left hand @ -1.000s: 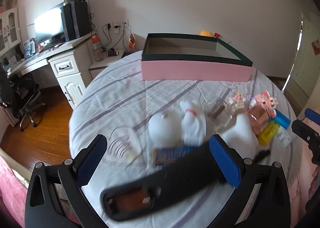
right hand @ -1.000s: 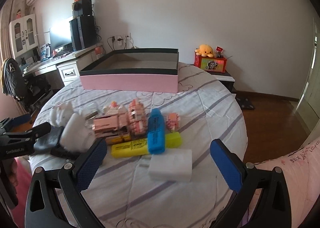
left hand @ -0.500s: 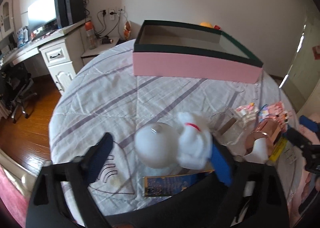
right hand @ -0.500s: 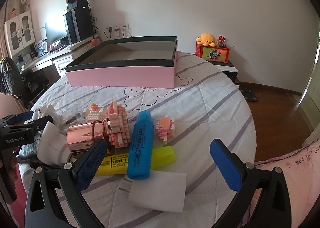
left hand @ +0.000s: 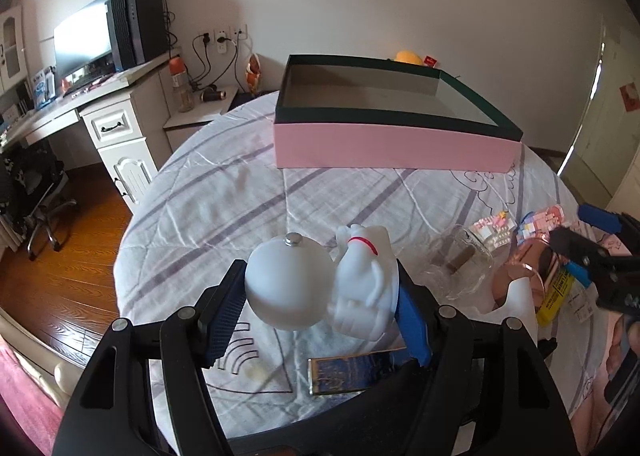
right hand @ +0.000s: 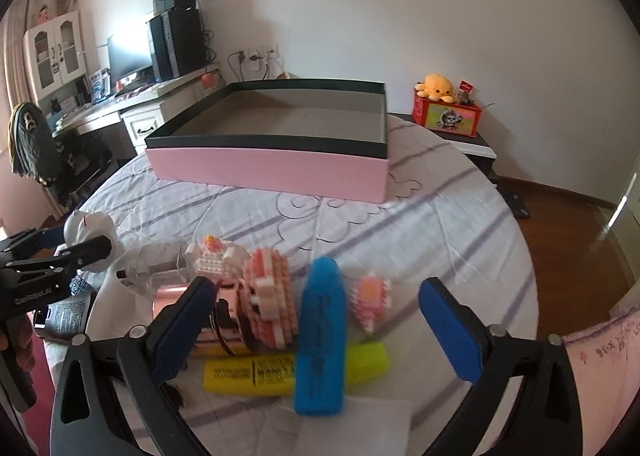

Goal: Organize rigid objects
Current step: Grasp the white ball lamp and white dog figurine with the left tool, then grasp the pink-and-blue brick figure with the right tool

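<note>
Left gripper (left hand: 320, 306) has just been closing its jaws and now has its ridged blue pads pressed on either side of a smooth white figurine (left hand: 316, 284): a matte round ball with a little metal stud on top, stuck to a lumpy white dog shape with a red collar. It sits on the round table (left hand: 208, 196), which is covered in a crinkly quilted cloth with purple stripes. Right gripper (right hand: 316, 324) has been easing its jaws inward too, but the pads stand wide apart and touch nothing. Between them lie a glossy blue highlighter (right hand: 320, 340), a knobbly pink block-brick model (right hand: 272, 304) and a smaller pink brick piece (right hand: 370, 302), with a flat yellow highlighter (right hand: 248, 374) underneath. A shiny rose-gold cylinder (right hand: 176, 298) is partly hidden behind the left pad. Further back is a shallow rectangular pink box (right hand: 272, 168) with a dark green rim, cardboard-looking, open on top.
</note>
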Tool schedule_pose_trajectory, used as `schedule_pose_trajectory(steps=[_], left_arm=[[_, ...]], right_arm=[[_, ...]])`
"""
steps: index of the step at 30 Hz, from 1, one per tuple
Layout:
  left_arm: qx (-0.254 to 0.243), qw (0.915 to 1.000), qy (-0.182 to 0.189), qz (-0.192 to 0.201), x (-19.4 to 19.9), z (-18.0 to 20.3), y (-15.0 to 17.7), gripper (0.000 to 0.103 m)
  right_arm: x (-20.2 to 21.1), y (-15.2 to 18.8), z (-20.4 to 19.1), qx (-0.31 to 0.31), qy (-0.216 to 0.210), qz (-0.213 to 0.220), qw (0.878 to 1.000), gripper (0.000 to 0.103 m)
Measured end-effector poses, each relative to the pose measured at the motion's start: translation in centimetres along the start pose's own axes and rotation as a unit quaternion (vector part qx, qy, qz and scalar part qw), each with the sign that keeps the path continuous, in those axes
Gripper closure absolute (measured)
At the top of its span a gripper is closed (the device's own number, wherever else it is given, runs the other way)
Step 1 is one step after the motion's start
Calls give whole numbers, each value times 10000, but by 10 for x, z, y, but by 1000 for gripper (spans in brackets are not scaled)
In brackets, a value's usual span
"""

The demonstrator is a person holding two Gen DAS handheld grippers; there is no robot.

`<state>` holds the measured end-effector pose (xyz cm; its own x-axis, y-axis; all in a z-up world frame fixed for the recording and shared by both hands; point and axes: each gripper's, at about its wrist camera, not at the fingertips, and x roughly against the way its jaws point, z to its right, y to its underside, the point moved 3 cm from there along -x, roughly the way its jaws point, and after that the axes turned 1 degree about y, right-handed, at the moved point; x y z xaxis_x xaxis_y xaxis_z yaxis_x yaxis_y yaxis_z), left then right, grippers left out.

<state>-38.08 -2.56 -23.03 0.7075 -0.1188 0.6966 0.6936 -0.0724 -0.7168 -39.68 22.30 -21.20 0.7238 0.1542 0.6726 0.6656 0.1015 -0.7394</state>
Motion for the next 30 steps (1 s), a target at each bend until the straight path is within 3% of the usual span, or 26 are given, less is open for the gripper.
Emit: schedule_pose_trajectory(steps=[2, 4, 7, 11, 13, 16, 24, 30], left_arm=[[-29, 10000, 10, 23, 3, -1, 0, 33], [-18, 10000, 62, 50, 6, -1, -1, 33], [-42, 9999, 80, 54, 7, -1, -2, 33], [-36, 9999, 106, 41, 6, -1, -2, 33], [-45, 9999, 103, 31, 6, -1, -2, 33], [-35, 9999, 131, 32, 6, -1, -2, 33], [-69, 9998, 156, 81, 10, 2, -3, 33], [-150, 9993, 158, 313, 22, 7, -22, 33]], right_arm=[[-3, -3, -2, 42, -23, -22, 10000, 16], [-6, -5, -1, 64, -46, -74, 9999, 38], [-12, -7, -1, 47, -174, -208, 9996, 46], [-16, -8, -4, 168, -217, -290, 9992, 47], [-17, -7, -7, 217, -371, -324, 9985, 62], [-19, -6, -11, 353, -417, -379, 9978, 76], [-18, -4, -10, 329, -595, -310, 9972, 79], [-5, -18, -9, 411, -544, -89, 9976, 79]])
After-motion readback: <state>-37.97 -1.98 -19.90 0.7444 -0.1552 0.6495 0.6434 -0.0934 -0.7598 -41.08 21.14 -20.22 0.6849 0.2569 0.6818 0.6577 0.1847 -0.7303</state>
